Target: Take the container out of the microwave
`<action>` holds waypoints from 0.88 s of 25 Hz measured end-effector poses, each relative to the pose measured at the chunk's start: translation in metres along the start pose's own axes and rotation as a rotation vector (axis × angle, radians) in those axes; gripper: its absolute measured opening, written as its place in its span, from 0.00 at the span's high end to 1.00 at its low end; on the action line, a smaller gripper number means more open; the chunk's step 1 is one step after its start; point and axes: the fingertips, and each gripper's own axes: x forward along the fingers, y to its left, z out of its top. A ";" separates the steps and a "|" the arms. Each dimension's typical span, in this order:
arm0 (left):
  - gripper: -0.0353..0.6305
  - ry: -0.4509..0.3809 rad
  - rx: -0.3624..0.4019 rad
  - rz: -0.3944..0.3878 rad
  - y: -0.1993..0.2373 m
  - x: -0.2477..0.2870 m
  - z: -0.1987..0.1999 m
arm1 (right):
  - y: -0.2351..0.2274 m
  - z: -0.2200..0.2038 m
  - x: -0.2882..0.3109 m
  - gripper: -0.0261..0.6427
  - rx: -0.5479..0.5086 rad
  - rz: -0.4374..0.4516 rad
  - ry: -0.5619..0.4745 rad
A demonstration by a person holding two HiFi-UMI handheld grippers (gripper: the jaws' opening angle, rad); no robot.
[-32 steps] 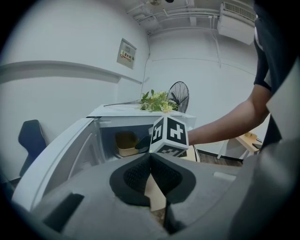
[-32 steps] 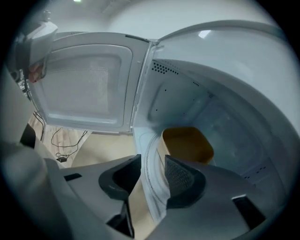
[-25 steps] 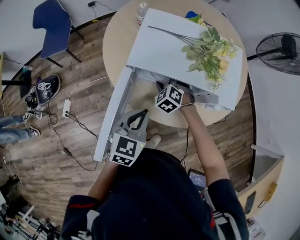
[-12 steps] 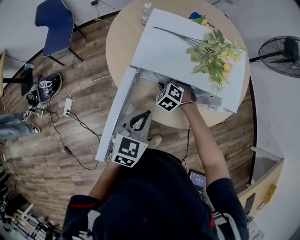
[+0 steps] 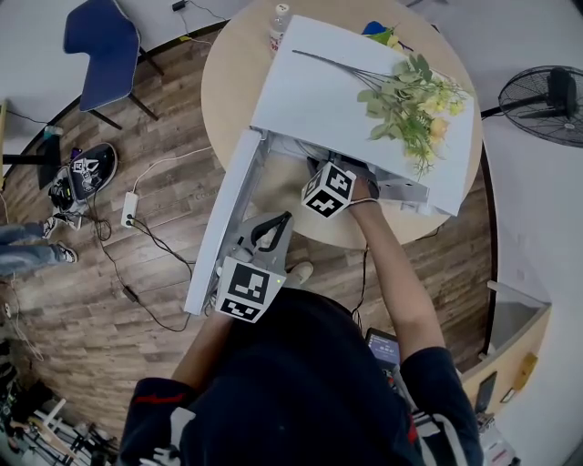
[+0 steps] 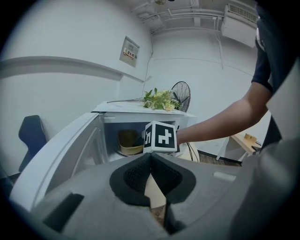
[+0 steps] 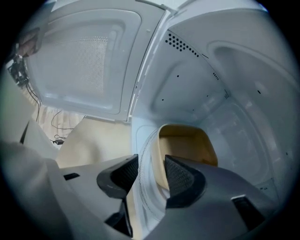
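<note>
The white microwave (image 5: pixel 337 91) stands on a round table with its door (image 5: pixel 223 223) swung open to the left. Inside sits a tan container (image 7: pixel 187 140) with a white rim, also visible in the left gripper view (image 6: pixel 129 143). My right gripper (image 7: pixel 151 166) reaches into the cavity; only its marker cube (image 5: pixel 328 189) shows in the head view. Its jaws are closing astride the container's near wall, one pad outside and one inside. My left gripper (image 5: pixel 273 223) hangs in front of the door, shut with nothing in it (image 6: pixel 150 157).
Artificial flowers (image 5: pixel 410 100) lie on top of the microwave. A bottle (image 5: pixel 277 20) stands behind it on the table (image 5: pixel 228 82). A blue chair (image 5: pixel 100 45), shoes (image 5: pixel 84 177) and cables are on the wooden floor at left; a fan (image 5: pixel 547 100) is at right.
</note>
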 end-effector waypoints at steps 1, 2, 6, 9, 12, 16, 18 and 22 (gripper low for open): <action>0.93 -0.001 0.000 0.000 0.000 0.000 0.000 | 0.000 -0.001 -0.001 0.71 0.002 -0.004 0.001; 0.93 -0.001 -0.001 0.001 0.001 0.000 0.001 | 0.000 -0.001 -0.001 0.74 0.000 -0.008 0.003; 0.93 -0.003 0.008 -0.003 0.000 0.000 0.001 | 0.001 -0.001 -0.004 0.81 -0.004 -0.008 0.005; 0.93 -0.002 0.005 -0.009 -0.003 -0.001 0.001 | 0.002 -0.002 -0.006 0.82 0.009 -0.002 0.001; 0.93 -0.003 0.003 -0.016 -0.007 -0.001 0.002 | 0.004 -0.003 -0.009 0.84 0.014 0.006 0.000; 0.93 -0.002 0.012 -0.025 -0.011 -0.001 0.002 | 0.006 -0.006 -0.010 0.89 0.005 0.003 0.007; 0.93 -0.003 0.016 -0.028 -0.013 -0.001 0.003 | 0.006 -0.007 -0.012 0.90 0.004 0.001 0.008; 0.93 -0.007 0.026 -0.027 -0.016 -0.002 0.005 | 0.009 -0.007 -0.019 0.91 -0.005 0.007 0.003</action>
